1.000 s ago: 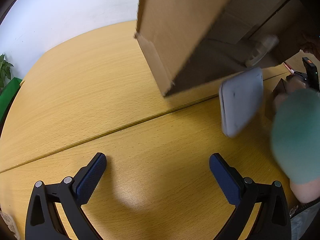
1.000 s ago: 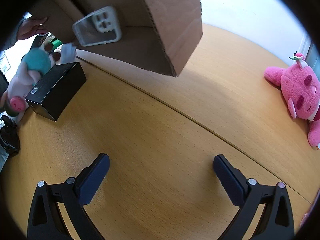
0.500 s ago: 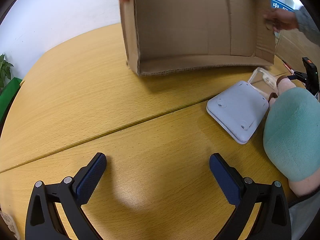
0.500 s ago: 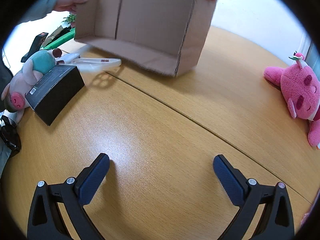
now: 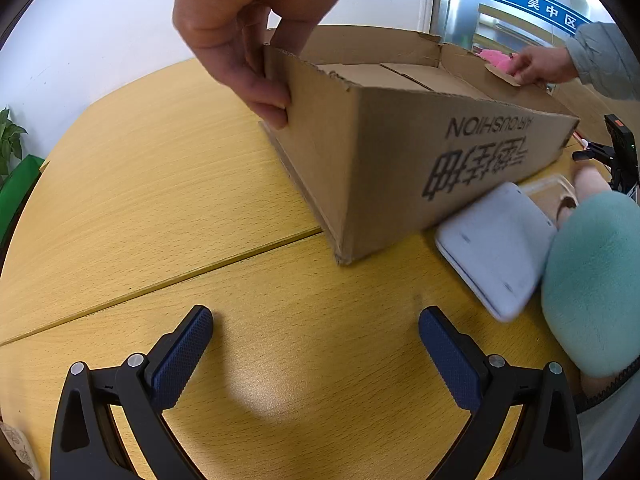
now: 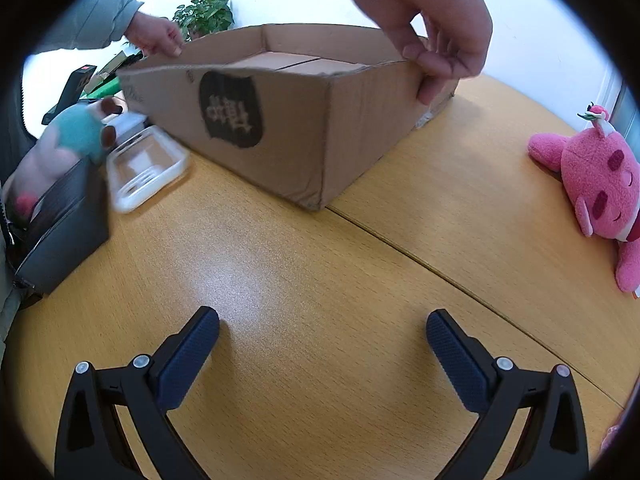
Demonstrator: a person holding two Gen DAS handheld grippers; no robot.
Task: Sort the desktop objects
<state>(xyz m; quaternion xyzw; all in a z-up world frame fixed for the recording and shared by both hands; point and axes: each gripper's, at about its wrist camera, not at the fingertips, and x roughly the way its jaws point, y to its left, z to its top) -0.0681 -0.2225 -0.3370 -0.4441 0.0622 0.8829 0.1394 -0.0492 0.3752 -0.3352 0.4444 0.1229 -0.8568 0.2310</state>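
Note:
A shallow open cardboard box point(image 5: 420, 148) point(image 6: 288, 120) stands upright on the wooden table, held at its rim by two bare hands point(image 5: 256, 36) point(image 6: 436, 20). A white flat device point(image 5: 496, 248) lies at its right corner, next to a teal plush pig point(image 5: 596, 280) point(image 6: 76, 132). A clear phone case point(image 6: 144, 168) and a black box point(image 6: 60, 232) lie left of the box in the right wrist view. A pink plush point(image 6: 596, 184) lies at the right. My left gripper point(image 5: 316, 344) and right gripper point(image 6: 322, 344) are open and empty, low over bare table.
A potted plant point(image 6: 204, 12) stands behind the box. A black stand point(image 5: 620, 156) is at the far right of the left wrist view. A seam point(image 5: 160, 280) runs across the table.
The hands have tipped the box out, turned it upright and set it on the table. The phone case, white device and other items dropped beside it. My grippers have not moved.

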